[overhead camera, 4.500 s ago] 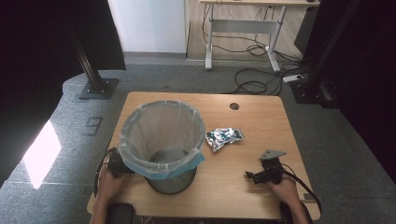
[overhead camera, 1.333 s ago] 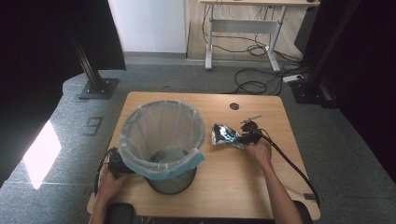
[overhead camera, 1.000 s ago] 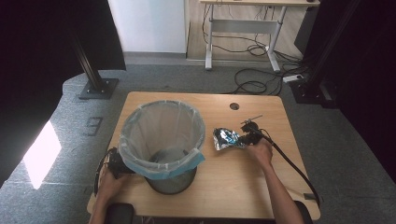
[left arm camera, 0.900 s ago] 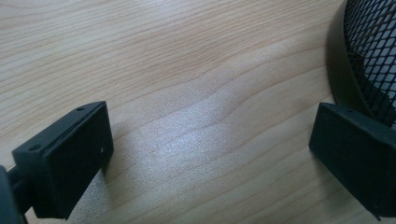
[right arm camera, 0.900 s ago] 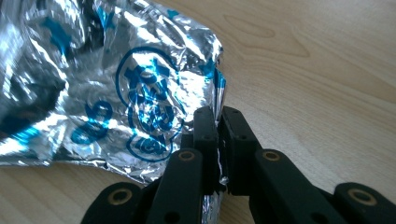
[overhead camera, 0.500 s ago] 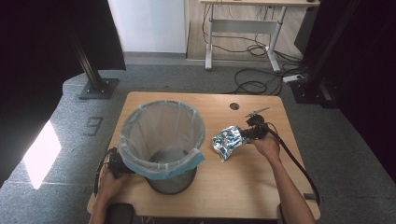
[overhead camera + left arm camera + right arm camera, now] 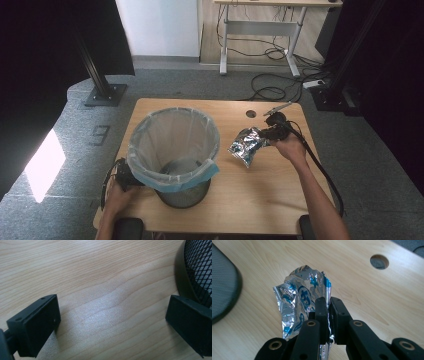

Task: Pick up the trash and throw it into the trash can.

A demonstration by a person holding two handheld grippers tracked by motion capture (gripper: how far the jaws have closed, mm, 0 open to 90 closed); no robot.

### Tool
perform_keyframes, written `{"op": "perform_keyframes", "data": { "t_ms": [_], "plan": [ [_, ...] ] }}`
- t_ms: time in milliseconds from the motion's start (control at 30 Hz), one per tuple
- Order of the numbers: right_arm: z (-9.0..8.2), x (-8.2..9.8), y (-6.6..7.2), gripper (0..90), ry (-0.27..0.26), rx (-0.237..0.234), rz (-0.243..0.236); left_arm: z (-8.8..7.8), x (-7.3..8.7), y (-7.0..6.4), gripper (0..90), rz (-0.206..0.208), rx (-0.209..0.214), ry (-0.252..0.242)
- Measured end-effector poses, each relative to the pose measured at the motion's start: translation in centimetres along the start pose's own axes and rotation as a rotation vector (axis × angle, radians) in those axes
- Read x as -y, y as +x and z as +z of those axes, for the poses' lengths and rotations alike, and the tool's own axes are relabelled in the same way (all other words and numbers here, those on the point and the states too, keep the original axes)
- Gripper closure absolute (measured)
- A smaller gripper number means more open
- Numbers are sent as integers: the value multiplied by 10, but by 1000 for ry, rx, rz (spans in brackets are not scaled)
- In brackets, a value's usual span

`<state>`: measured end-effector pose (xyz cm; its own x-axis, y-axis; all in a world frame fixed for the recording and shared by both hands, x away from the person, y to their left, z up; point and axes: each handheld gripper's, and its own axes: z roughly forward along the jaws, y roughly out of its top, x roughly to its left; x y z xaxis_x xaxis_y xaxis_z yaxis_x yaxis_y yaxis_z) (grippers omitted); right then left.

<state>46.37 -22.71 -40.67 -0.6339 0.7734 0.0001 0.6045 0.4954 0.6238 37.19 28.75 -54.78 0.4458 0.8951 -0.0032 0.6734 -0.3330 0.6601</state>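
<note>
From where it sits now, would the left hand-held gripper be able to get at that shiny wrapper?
Probably not directly: the bin stands between the left hand-held gripper and the wrapper, which the right hand-held gripper already pinches above the table.

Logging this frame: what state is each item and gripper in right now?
Foil wrapper: crumpled, pinched by the right gripper, lifted beside the bin.
Right gripper: shut on the wrapper.
Left gripper: open, low over the table beside the bin's base.
Mesh bin: upright, lined with a bag.

Dim room, soft overhead light; foil wrapper [image 7: 304, 297] glares, jaws perhaps blurred.
</note>
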Motion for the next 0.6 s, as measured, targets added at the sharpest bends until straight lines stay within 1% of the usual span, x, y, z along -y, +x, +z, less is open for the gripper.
{"op": "perform_keyframes", "data": {
  "t_ms": [33, 67, 100, 133, 233, 300, 367, 467, 533, 567, 600],
  "plan": [
    [-5, -3, 1, 839, -7, -5, 0, 0, 0, 0, 0, 0, 0, 0],
    [-5, -3, 1, 839, -7, -5, 0, 0, 0, 0, 0, 0, 0, 0],
    [-9, -5, 2, 839, -11, -6, -6, 0, 0, 0, 0, 0, 0, 0],
    [-17, -10, 4, 838, -21, -6, -14, 0, 0, 0, 0, 1, 0, 0],
    [-25, -16, 5, 837, -24, -5, -22, 0, 0, 0, 0, 0, 0, 0],
    [-30, -19, 5, 837, -32, -13, -24, 0, 0, 0, 0, 0, 0, 0],
    [-35, -23, 6, 835, -32, -9, -30, 0, 0, 0, 0, 0, 0, 0],
    [-44, -29, 7, 834, -46, -26, -26, 0, 0, 0, 0, 0, 0, 0],
    [-47, -31, 8, 834, -48, -26, -29, 0, 0, 0, 0, -1, 1, 0],
    [-54, -36, 10, 833, -55, -34, -35, 0, 0, 0, 0, 1, 0, 1],
    [-54, -36, 10, 833, -55, -34, -35, 0, 0, 0, 0, 1, 0, 1]
  ]
}}
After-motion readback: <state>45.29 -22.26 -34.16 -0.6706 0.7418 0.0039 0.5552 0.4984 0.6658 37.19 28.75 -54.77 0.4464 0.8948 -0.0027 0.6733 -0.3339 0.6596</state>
